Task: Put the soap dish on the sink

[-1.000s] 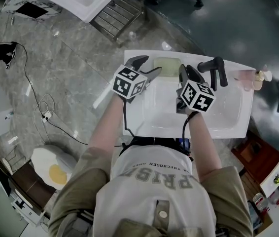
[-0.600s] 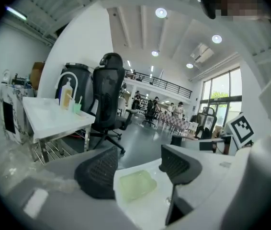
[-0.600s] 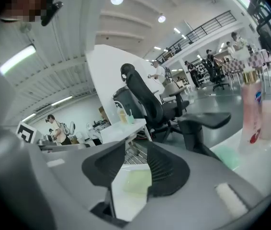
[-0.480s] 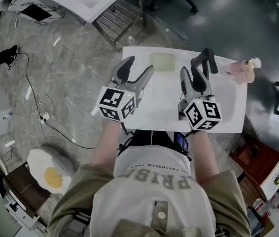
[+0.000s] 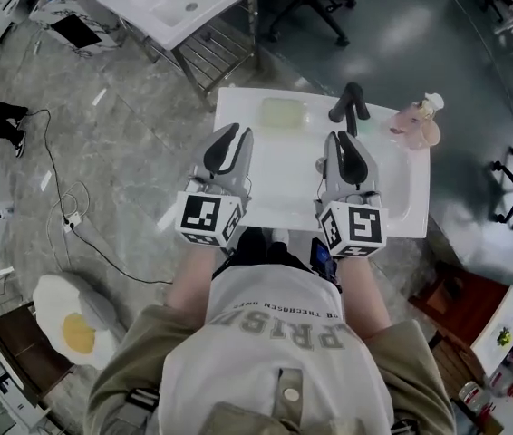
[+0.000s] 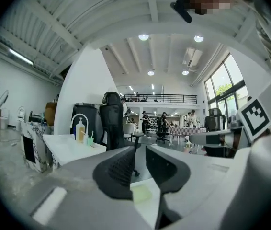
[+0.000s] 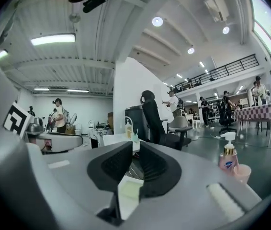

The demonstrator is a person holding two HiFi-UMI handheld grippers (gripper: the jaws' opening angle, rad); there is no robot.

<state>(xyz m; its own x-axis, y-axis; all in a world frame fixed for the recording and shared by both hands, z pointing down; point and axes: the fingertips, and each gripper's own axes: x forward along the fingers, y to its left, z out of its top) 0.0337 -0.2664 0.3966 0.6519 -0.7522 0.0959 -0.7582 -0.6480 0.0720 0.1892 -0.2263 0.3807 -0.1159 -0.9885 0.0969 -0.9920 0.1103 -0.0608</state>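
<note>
Soap dish lies flat on the back rim of the sink, towards its back left corner and left of the faucet. Placement judged complete.

Left gripper and right gripper hang over the front edge. Each has its jaws closing to a narrow gap, with nothing between them.

Step in hand, judged: clearing off. Recommended: keep both grippers high and well apart from faucet and dish, so nothing is nudged.

Count: one soap dish, one faucet, one pump bottle at the back right corner, two grippers.
</note>
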